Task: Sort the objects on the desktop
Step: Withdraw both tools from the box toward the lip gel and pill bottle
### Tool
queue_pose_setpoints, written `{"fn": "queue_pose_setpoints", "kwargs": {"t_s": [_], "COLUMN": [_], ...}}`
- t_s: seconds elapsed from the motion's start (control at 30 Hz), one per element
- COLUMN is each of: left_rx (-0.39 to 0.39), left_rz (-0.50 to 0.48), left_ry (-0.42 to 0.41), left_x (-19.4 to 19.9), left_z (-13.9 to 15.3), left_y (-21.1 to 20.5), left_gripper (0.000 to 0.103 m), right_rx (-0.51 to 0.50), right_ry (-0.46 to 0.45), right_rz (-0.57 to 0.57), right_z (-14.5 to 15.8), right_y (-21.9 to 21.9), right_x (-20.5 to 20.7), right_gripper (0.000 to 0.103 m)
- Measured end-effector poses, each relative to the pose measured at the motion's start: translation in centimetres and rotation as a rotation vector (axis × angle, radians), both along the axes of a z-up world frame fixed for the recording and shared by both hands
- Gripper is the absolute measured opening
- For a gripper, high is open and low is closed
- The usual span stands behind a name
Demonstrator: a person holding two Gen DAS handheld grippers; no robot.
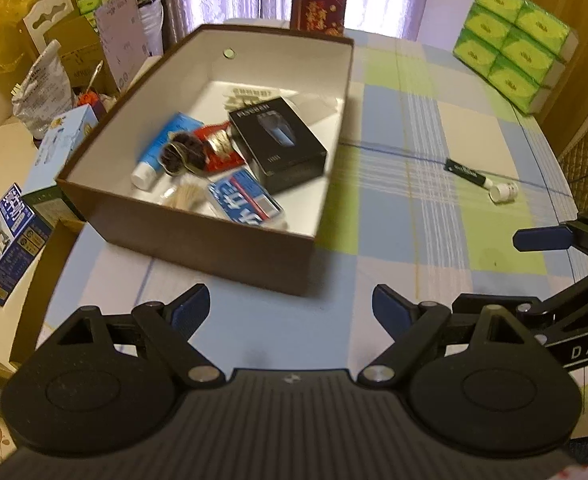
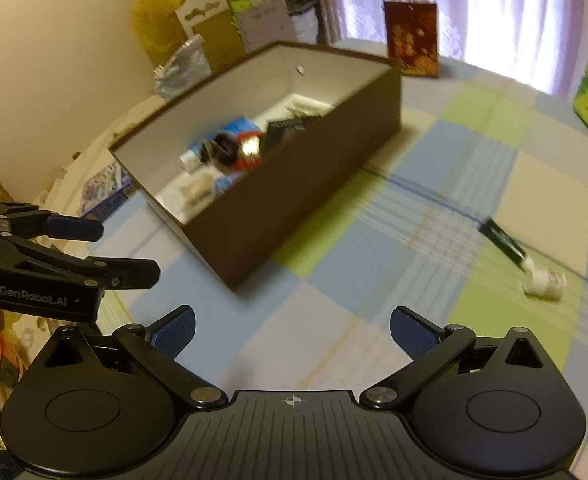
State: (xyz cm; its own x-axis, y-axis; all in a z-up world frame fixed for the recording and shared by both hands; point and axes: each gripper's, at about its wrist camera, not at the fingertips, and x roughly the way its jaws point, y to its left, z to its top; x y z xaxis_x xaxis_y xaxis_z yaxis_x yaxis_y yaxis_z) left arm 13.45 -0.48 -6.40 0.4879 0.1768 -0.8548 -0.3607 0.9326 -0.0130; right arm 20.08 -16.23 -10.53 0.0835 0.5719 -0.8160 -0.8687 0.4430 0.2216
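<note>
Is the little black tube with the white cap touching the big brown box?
Apart. In the left wrist view, the black tube lies on the checked tablecloth well right of the brown box, with bare cloth between them.

the left gripper (image 1: 292, 308) hangs with its two blue-padded fingers (image 1: 190, 310) spread wide and nothing between them. the right gripper (image 2: 292, 334) sits just beside it, level with it, jaws likewise parted and empty, its own blue fingers (image 2: 411, 336) angled outward.
</note>
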Motion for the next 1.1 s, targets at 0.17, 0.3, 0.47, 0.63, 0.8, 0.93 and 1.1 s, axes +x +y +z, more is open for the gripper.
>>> {"fn": "queue_pose_setpoints", "kwargs": {"t_s": [0.17, 0.3, 0.47, 0.63, 0.8, 0.93, 1.1], "left_rx": [-0.003, -0.004, -0.024, -0.044, -0.054, -0.039, -0.018], "left_rz": [-0.01, -0.021, -0.055, -0.106, -0.158, -0.204, -0.236], "left_ry": [0.029, 0.053, 0.071, 0.078, 0.073, 0.06, 0.046], "left_x": [0.7, 1.5, 3.0, 4.9, 7.2, 9.3, 12.5], "left_z": [-0.7, -1.4, -2.4, -3.3, -4.1, -4.6, -5.2], "left_y": [-1.9, -3.3, -5.4, -7.5, -9.3, -10.4, -11.1], "left_gripper": [0.086, 0.086, 0.086, 0.086, 0.086, 0.086, 0.086], "right_rx": [-0.034, -0.063, -0.099, -0.112, -0.09, -0.047, 0.008], "right_ry": [0.03, 0.038, 0.042, 0.037, 0.032, 0.003, -0.042], "right_rz": [-0.033, -0.072, -0.163, -0.269, -0.363, -0.409, -0.441], "right_z": [-0.8, -1.4, -2.1, -2.4, -2.6, -2.6, -3.0], "right_y": [-2.0, -3.8, -6.2, -9.2, -11.6, -12.8, -13.1], "right_x": [1.1, 1.9, 3.7, 5.9, 7.9, 9.1, 10.8], "right_gripper": [0.101, 0.101, 0.101, 0.101, 0.101, 0.101, 0.1]}}
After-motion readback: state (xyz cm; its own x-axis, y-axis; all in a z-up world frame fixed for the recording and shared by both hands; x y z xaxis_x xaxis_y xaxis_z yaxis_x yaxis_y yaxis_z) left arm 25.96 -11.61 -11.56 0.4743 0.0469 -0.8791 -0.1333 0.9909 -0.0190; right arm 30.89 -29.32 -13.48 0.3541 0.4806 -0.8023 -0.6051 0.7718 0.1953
